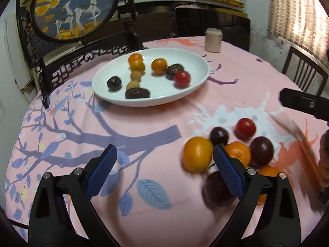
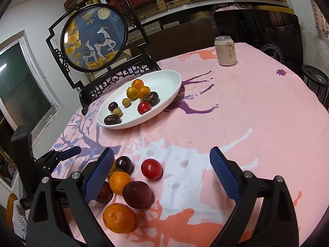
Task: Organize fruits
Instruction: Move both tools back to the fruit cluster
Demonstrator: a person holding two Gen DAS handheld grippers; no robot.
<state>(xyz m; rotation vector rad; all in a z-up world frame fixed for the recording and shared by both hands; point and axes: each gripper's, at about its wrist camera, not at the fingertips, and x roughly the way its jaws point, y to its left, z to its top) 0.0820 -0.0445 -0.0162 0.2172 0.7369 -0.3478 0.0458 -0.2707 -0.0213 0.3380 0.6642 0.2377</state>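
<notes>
Nine fruits are already gathered on the white plate (image 2: 170,78). A loose cluster of about seven fruits (image 2: 131,185) is left on the worktop (image 2: 257,113), well short of the plate. The left gripper (image 1: 164,154) and right gripper (image 2: 162,156) are both spread, nothing held.

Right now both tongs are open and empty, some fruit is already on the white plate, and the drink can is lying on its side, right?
Nearly: the drink can stands upright, as the right wrist view shows. Both tongs, left and right, are open and empty, and fruit does sit on the white plate.
</notes>
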